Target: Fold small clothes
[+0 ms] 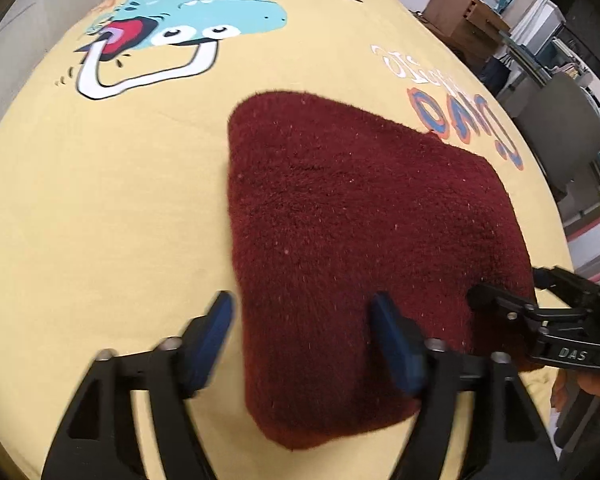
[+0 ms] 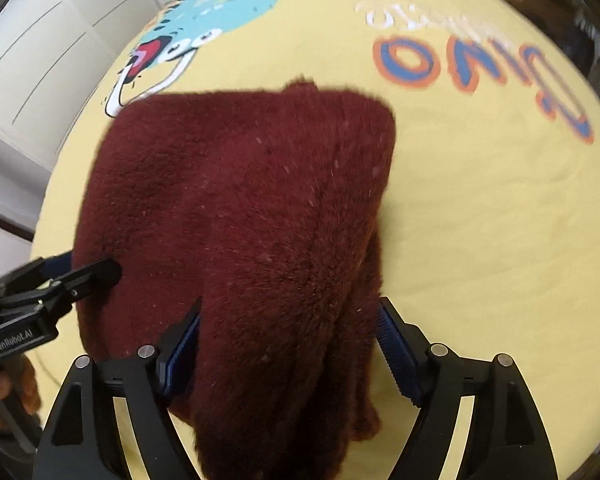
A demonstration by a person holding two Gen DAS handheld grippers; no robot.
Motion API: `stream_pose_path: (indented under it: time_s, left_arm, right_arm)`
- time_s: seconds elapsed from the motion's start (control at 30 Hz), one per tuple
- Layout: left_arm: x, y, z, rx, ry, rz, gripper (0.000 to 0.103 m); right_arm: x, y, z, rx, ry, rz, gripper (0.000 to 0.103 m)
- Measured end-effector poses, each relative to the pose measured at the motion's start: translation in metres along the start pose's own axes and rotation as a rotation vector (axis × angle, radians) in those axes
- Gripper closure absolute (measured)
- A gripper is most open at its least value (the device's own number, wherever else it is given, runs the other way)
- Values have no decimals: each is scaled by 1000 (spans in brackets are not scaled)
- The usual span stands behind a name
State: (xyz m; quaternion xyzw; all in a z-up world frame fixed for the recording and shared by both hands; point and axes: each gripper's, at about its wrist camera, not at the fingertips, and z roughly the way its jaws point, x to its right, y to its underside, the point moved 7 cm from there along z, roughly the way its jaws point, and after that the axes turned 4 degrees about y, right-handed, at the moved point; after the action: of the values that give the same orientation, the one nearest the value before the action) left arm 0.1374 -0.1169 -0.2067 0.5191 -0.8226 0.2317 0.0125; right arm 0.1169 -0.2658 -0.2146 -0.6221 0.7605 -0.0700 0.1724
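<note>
A dark red fleece garment point(image 1: 360, 216) lies folded on a yellow printed cloth point(image 1: 100, 200); it also shows in the right wrist view point(image 2: 252, 208). My left gripper point(image 1: 304, 336) is open, its jaws standing astride the garment's near left edge. My right gripper point(image 2: 288, 344) is open, its jaws on either side of the garment's near right part. The right gripper shows at the garment's right edge in the left wrist view point(image 1: 540, 304). The left gripper shows at the garment's left edge in the right wrist view point(image 2: 60, 280).
The yellow cloth point(image 2: 480, 220) carries a turquoise cartoon dinosaur point(image 1: 204, 20) and blue-orange lettering point(image 2: 480, 64). Cardboard boxes point(image 1: 460, 12) and a grey chair point(image 1: 560, 120) stand beyond the table's right edge. White panelled doors point(image 2: 52, 52) are at the left.
</note>
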Motion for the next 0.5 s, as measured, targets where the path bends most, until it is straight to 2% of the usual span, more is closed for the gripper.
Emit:
stream_pose_path:
  time_s: [0.03, 0.13, 0.27, 0.37, 0.5]
  left_arm:
    - [-1, 0, -5, 11, -2, -5, 1]
    - [-3, 2, -11, 28, -14, -1, 1]
    - [-13, 9, -11, 40, -47, -8, 1]
    - [-21, 13, -1, 21, -77, -18, 1]
    - [-29, 24, 13, 37, -111, 32, 1]
  right_arm:
    - [0, 1, -6, 9, 15, -18, 19]
    - [-1, 9, -22, 42, 43, -69, 16]
    - [-5, 20, -29, 70, 52, -103, 1]
    - [4, 27, -20, 73, 99, -99, 1]
    - [20, 36, -4, 56, 114, -67, 1]
